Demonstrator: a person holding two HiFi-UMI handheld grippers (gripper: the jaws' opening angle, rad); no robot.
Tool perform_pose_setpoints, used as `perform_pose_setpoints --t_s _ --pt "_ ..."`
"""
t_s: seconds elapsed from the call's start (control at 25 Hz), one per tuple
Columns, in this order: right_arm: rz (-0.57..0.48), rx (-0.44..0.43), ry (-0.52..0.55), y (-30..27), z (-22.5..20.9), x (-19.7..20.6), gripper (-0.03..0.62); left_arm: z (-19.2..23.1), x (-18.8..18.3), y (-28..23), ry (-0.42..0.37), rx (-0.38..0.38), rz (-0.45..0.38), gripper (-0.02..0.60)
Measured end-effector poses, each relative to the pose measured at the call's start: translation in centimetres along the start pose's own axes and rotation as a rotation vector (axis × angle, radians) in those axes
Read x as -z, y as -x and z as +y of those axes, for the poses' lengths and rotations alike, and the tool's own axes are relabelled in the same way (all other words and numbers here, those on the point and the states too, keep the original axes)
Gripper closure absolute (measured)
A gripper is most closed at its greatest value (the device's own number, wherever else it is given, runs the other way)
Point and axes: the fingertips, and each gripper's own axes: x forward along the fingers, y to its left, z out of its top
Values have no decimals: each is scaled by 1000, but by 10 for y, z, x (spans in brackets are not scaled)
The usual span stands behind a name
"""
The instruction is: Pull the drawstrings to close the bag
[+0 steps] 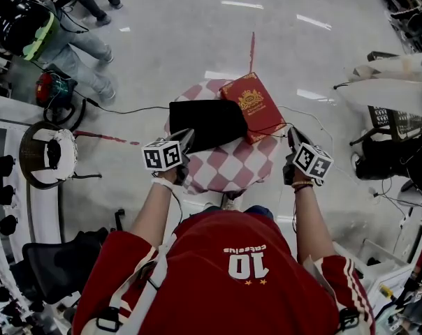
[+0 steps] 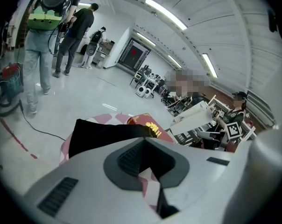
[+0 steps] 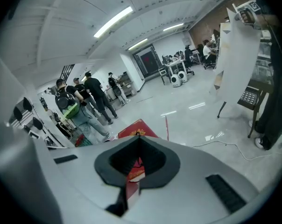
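Item: black bag (image 1: 207, 123), lying flat on the far-left part of a small round table (image 1: 228, 169) with a red-and-white chequered cover. The bag's far side reaches the table's far edge, and its right end touches, or all but touches, a red book (image 1: 253, 107) that juts over the far-right edge. Drawstrings: none can be made out in any view, nor can the bag's mouth be placed. Left gripper (image 1: 188, 137): at the near-left edge, tips just short of the bag's near-left corner, jaws pressed together with nothing between them. Its own view shows only the bag (image 2: 103, 133) and book (image 2: 148, 122) beyond the closed tips. Right gripper (image 1: 293, 132): off the near-right edge, beside the book's near corner, jaws likewise together and empty. Its own view looks past the closed tips at the book (image 3: 136, 129). Progress, as judged: none of the pulling is done, no string is in hand and the bag is untouched. Finding each string, gripping it and drawing outward all remain. Room: the near half of the table is bare cover, open for approach. Outward pulls to either side would pass over open floor (image 1: 197, 40). The overhanging book crowds the bag's right end and may get nudged off.
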Motion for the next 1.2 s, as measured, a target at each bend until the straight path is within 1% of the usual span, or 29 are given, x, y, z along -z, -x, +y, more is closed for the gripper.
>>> perform_pose_setpoints --t_s 0.2,0.32,0.4,0.52,0.6,0.72,0.88,0.96,1.0,1.04,1.08,1.12,1.2 --pt "12 -127 44 13 36 24 579 -17 24 6 -27 55 38 572" --pt "28 -213 78 25 62 41 579 -21 36 14 -57 62 65 572" --pt "56 -261 116 32 77 56 579 -24 47 19 -66 69 90 572" --pt "108 -300 184 41 95 84 579 -29 66 24 -66 86 131 572" --pt "136 -309 205 45 103 103 579 -31 76 29 -74 87 134 572" --pt "161 -288 205 51 106 125 579 -31 84 38 -82 85 125 572" --pt "169 -182 220 57 93 138 577 -27 86 49 -117 66 110 564" --pt "154 -132 224 62 84 138 577 -26 85 54 -126 66 104 503" --pt "144 -115 220 64 81 137 576 -26 85 56 -130 69 101 499" --pt "135 -106 214 67 79 136 566 -26 85 58 -135 71 97 492" --pt "128 -100 210 70 78 136 524 -27 85 60 -142 73 92 486" --pt "123 -97 207 74 77 137 500 -28 85 63 -148 74 88 485" --pt "113 -87 206 81 76 138 490 -29 85 67 -155 78 79 483"
